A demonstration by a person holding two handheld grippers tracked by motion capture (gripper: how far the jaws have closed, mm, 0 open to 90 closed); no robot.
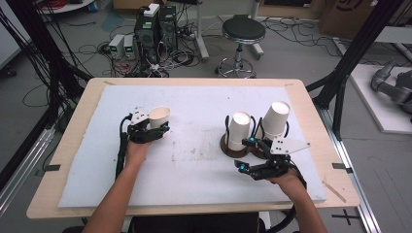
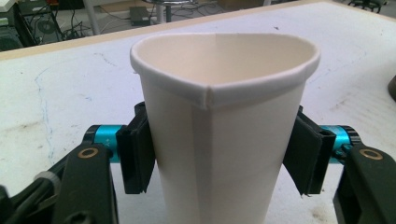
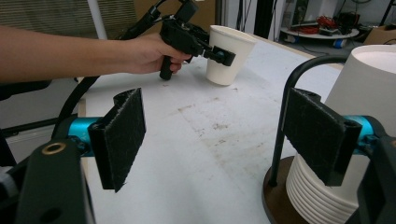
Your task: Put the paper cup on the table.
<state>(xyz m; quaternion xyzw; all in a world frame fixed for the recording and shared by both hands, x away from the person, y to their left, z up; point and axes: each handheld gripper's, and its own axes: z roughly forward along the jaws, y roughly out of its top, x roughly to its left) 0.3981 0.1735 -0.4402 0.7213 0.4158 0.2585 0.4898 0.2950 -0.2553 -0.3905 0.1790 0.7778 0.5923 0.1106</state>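
High view showed us the tabletop [image 1: 194,184] with a paper cup [image 1: 159,118] upright on its left half, mouth up, long axis standing vertical, and two stacks of cups on dark stands [image 1: 239,130] well apart on the right. Our left gripper [image 1: 154,130] was right at that cup, so the left hand was plainly the nearer one; our right gripper [image 1: 248,154] hung just in front of the stacks, its fingers [image 3: 122,135] spread wide with nothing between them. In the left gripper view the cup [image 2: 224,135] stood straight up between our left fingers [image 2: 138,154], one to each side at mid-height. The pads sat against the walls or just off them; we could not quite tell, though the rim [image 2: 219,91] looked pinched to a crease, so we judged the hold light at most.
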